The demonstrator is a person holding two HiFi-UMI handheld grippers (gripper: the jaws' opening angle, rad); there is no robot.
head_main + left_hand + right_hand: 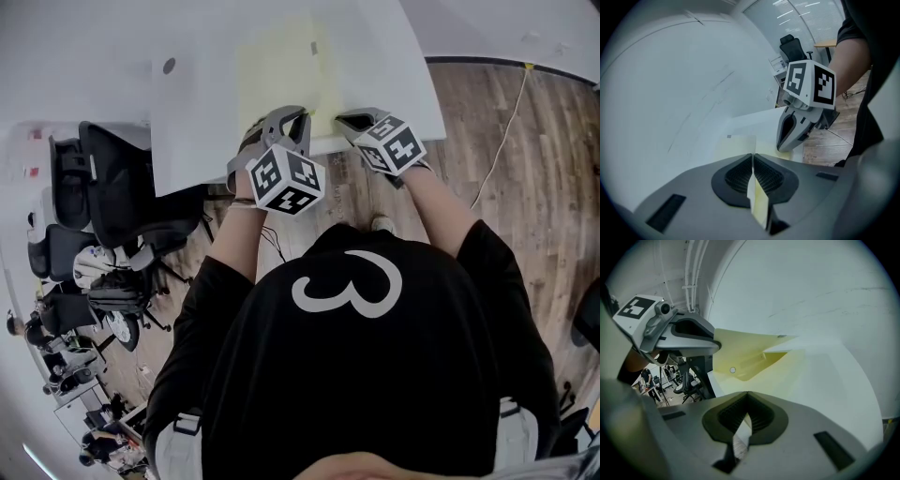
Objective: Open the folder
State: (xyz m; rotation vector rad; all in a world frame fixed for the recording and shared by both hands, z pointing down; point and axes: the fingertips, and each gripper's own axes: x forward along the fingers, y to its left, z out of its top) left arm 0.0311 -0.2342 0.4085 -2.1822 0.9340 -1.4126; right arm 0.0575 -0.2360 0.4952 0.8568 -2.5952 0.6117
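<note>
White table [394,84], wood-plank floor [534,206], black office chairs [117,178] at left.

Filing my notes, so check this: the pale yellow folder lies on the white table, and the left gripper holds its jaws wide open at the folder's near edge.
Wrong on the jaws. The left gripper is shut on the pale yellow folder at its near edge, as the left gripper view shows. The folder does lie on the white table.

Open table [197,75] beyond the folder [281,66], left gripper [302,120] and right gripper [349,120] crowding its near edge, chair [117,183] at left
</note>
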